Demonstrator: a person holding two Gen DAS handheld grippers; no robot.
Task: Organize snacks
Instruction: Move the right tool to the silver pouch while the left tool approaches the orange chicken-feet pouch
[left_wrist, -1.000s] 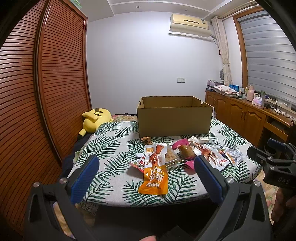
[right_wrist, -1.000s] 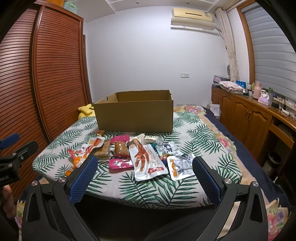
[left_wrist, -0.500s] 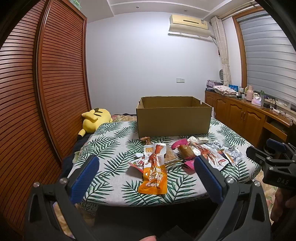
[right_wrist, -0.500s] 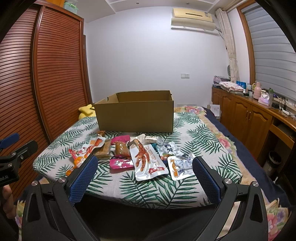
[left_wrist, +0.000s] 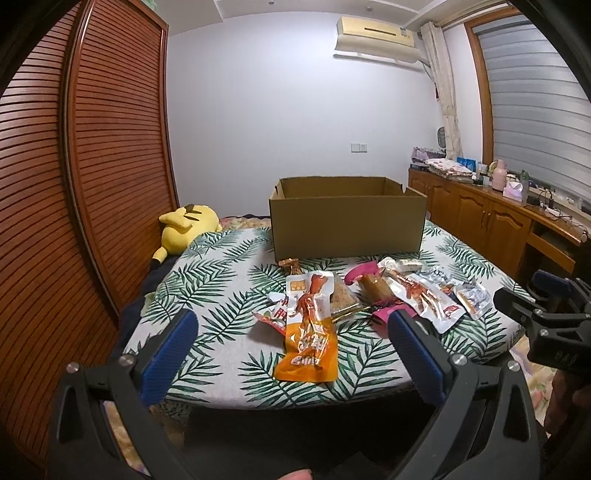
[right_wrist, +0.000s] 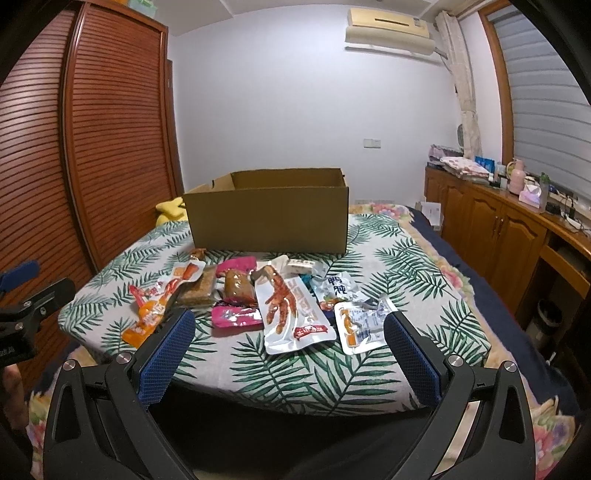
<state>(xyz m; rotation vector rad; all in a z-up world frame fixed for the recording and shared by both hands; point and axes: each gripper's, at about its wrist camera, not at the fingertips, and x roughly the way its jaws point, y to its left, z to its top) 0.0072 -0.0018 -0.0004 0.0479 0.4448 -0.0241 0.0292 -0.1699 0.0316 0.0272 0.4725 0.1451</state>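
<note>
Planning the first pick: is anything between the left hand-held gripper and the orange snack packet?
Nothing visible: the open left hand-held gripper faces the orange snack packet across bare tablecloth, short of it.

Table (left_wrist: 221, 295) under leaf-print cloth. Left of it: yellow plush toy (left_wrist: 186, 225), slatted wooden wardrobe (left_wrist: 92, 184) behind. Right of it: wooden sideboard (right_wrist: 498, 236) holding folded cloth (right_wrist: 461, 166), pink flask (right_wrist: 516, 181). Above: wall air conditioner (left_wrist: 376, 31).

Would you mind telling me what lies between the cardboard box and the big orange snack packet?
In the left wrist view, a small brown wrapped snack lies between the cardboard box and the orange snack packet; otherwise only leaf-print cloth.
</note>
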